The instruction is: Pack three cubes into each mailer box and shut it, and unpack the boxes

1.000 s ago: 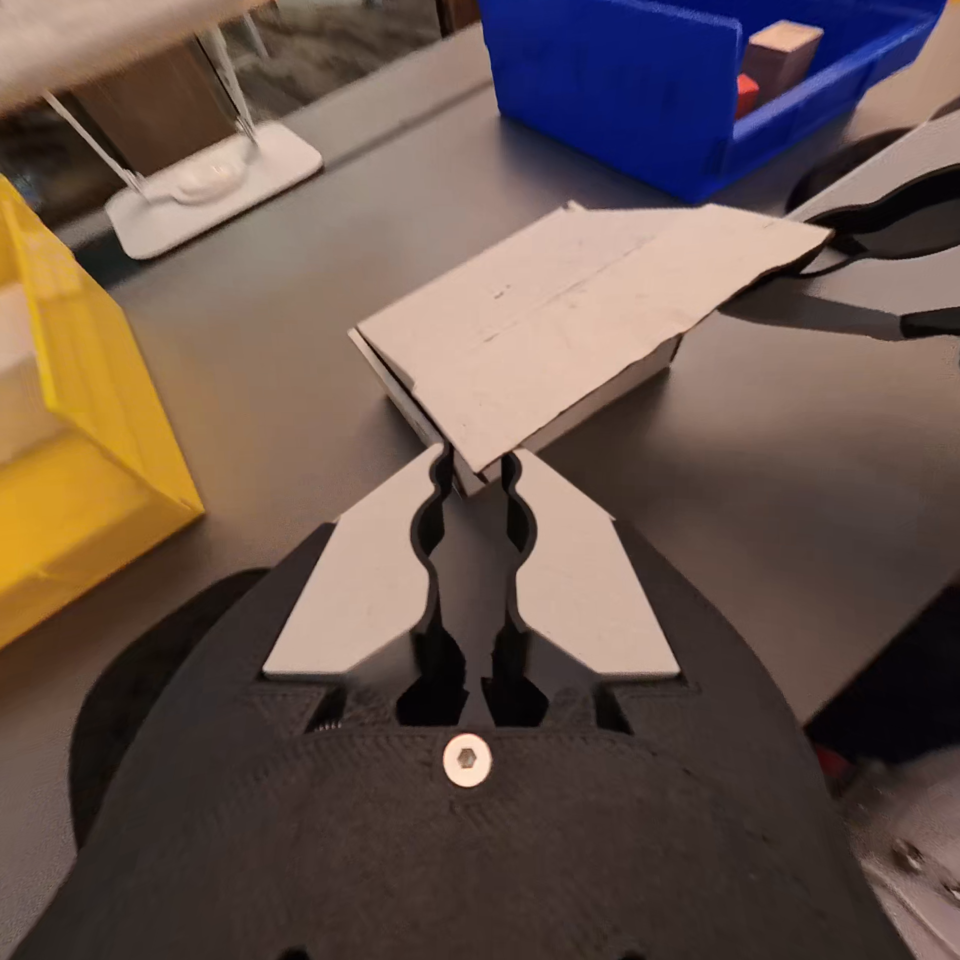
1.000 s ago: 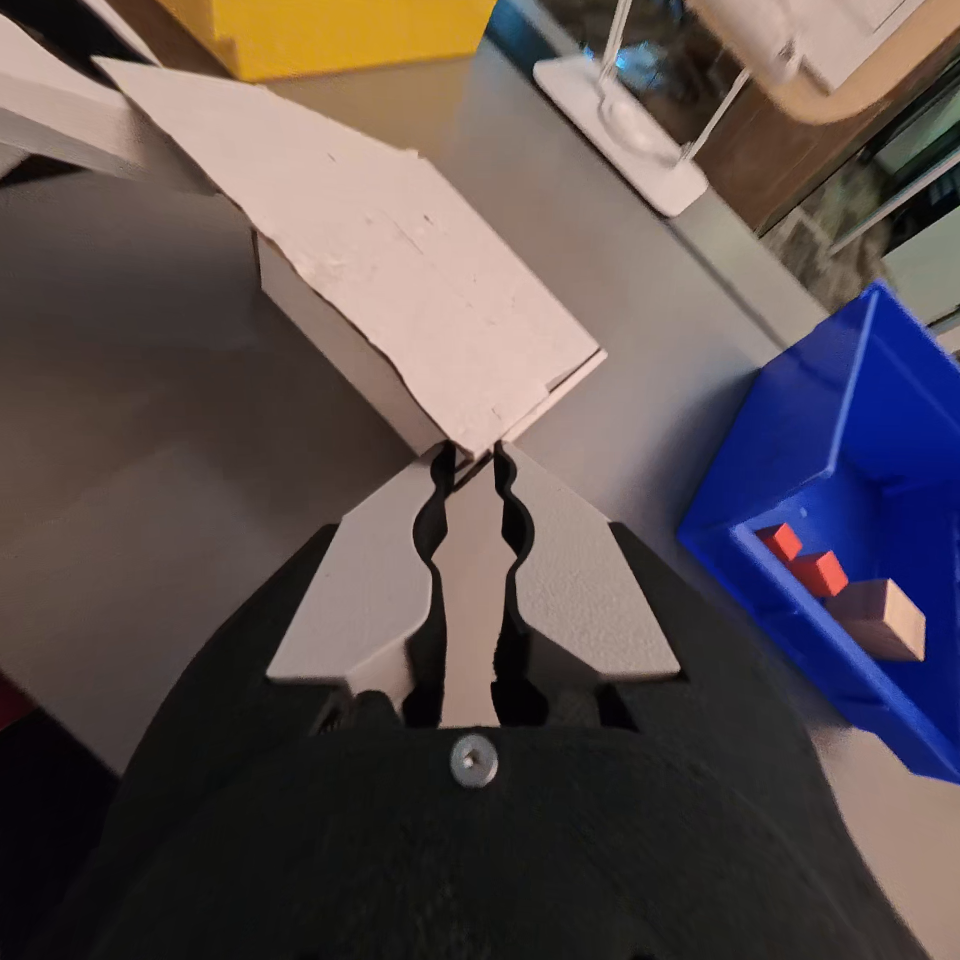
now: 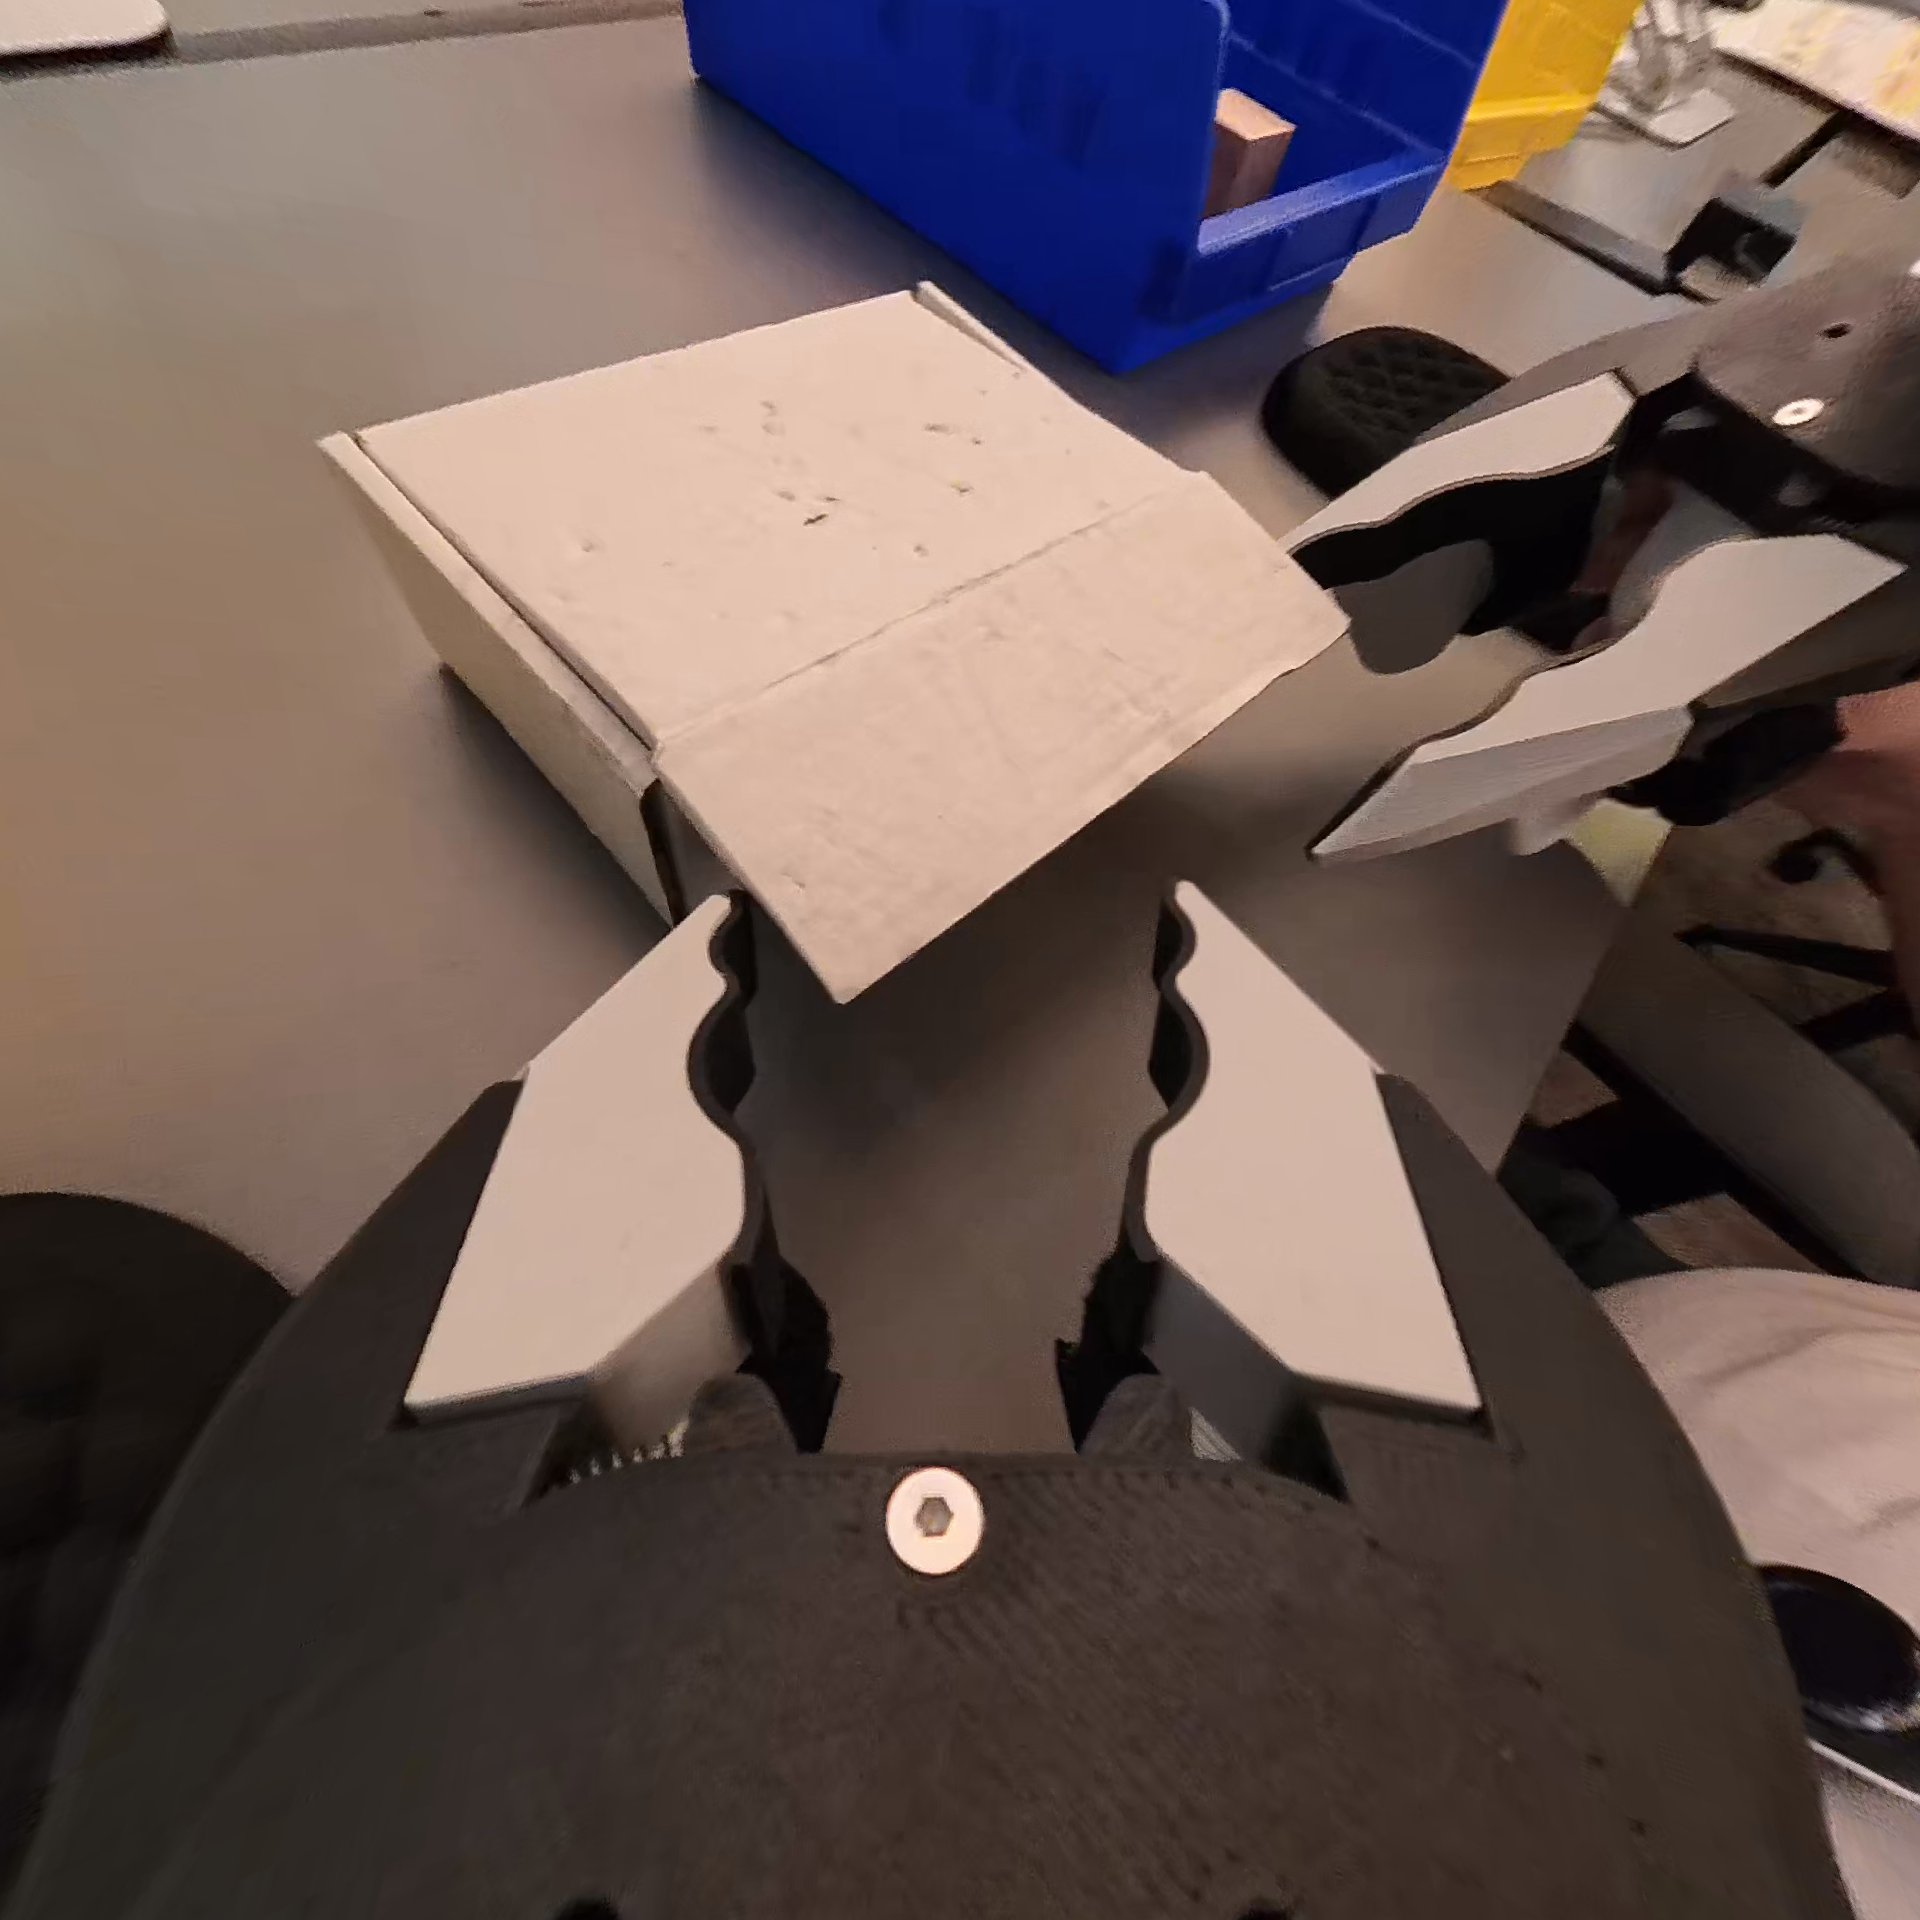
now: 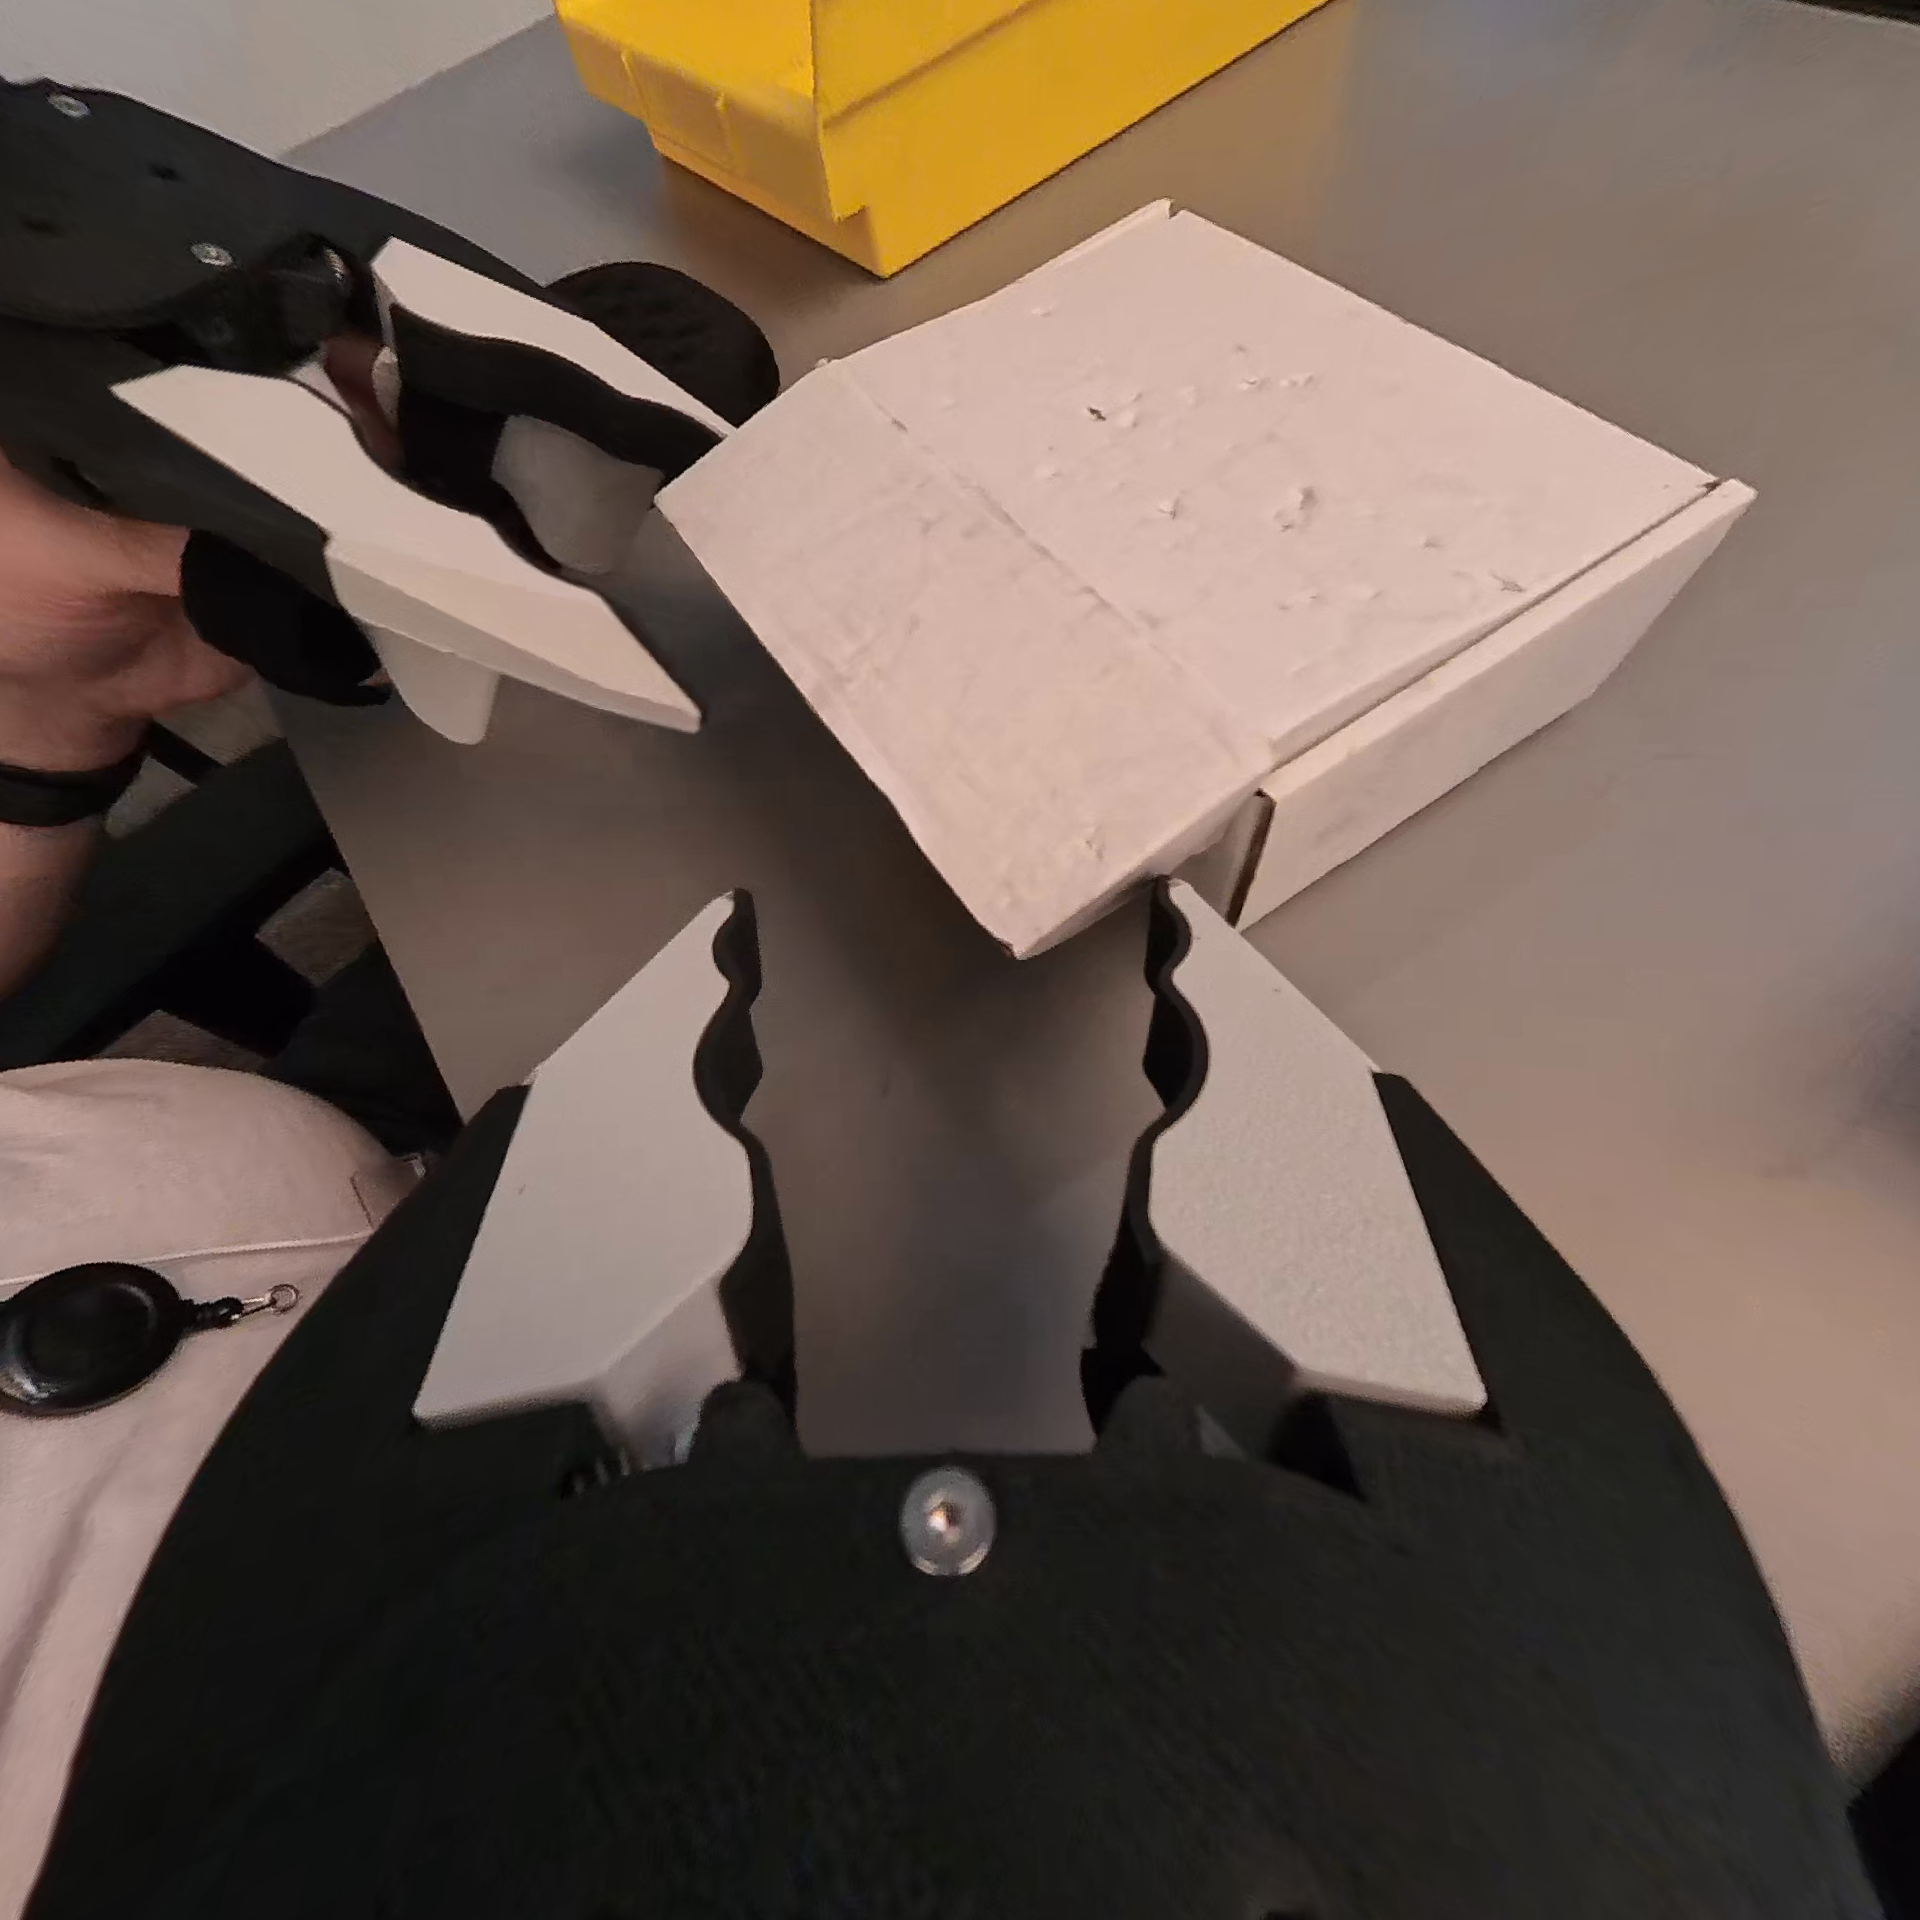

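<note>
Only left view shows blue bin (image 3: 1049, 156), both jaws wide beside mailer box (image 3: 790, 540).

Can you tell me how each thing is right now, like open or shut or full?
left gripper: open, holding nothing
right gripper: open, holding nothing
mailer box: lid down, front flap sticking out, untucked
blue bin: open-topped, wooden block inside
yellow bin: contents hidden
</note>
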The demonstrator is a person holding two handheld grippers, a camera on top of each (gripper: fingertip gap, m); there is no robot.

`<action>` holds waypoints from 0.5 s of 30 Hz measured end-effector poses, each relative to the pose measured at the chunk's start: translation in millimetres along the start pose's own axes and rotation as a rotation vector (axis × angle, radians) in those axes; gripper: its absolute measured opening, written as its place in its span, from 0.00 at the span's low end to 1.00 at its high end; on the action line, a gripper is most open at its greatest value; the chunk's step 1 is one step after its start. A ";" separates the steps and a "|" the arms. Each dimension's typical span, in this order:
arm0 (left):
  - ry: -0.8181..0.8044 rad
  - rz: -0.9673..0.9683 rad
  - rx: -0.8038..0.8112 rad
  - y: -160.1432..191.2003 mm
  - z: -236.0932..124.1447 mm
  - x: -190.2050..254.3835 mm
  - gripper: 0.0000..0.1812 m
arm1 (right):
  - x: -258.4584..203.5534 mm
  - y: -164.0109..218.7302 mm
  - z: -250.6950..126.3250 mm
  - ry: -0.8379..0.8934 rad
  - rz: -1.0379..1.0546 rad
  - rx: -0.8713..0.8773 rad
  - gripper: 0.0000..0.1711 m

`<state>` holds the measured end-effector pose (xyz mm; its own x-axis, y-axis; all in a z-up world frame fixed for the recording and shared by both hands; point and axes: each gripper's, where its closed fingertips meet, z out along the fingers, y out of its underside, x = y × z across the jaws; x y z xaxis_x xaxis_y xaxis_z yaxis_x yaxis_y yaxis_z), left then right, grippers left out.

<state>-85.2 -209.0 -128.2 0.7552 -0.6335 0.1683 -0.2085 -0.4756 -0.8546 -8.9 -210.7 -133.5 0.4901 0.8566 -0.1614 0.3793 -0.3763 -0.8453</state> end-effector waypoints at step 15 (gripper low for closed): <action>0.119 -0.207 0.048 -10.9 -3.2 -4.5 0.42 | 11.7 -17.8 -2.6 -0.166 0.438 0.172 0.40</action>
<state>-88.4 -203.0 -118.0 0.6995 -0.5942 0.3970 -0.0248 -0.5754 -0.8175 -7.9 -195.0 -119.1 0.4377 0.6812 -0.5868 0.0239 -0.6612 -0.7498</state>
